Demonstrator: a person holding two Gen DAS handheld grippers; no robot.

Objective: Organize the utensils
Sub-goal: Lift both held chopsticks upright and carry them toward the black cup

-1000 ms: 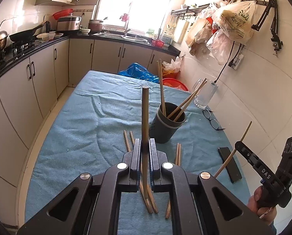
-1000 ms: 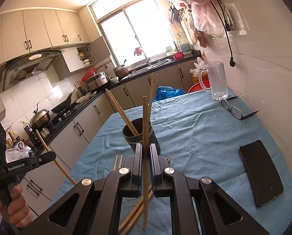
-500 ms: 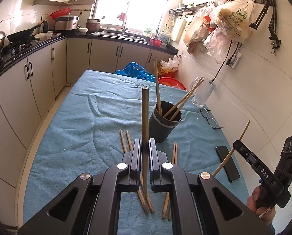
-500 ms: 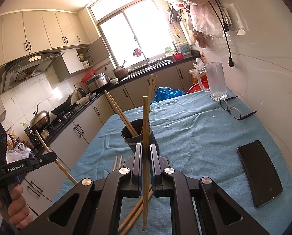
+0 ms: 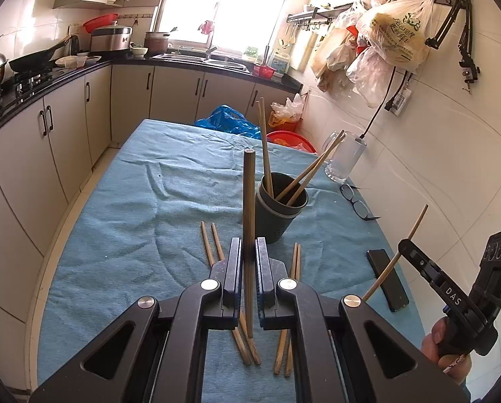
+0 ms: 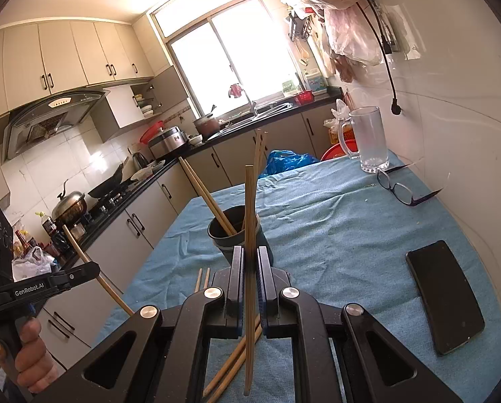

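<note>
Left hand-held gripper (image 5: 248, 262): clamped shut on one dark chopstick (image 5: 249, 208), held upright above the surface (image 5: 122, 221).
Right hand-held gripper (image 6: 249, 265): closed tight on a pale chopstick (image 6: 249, 208), also upright.
Holder cup (image 5: 277, 215): dark, standing mid-surface on blue cloth, four chopsticks leaning inside.
Loose chopsticks (image 5: 292, 268): two pairs lying flat just before the cup.
Right edge: black phone (image 6: 446, 297), eyeglasses (image 6: 399, 189), glass mug (image 6: 367, 141).
</note>
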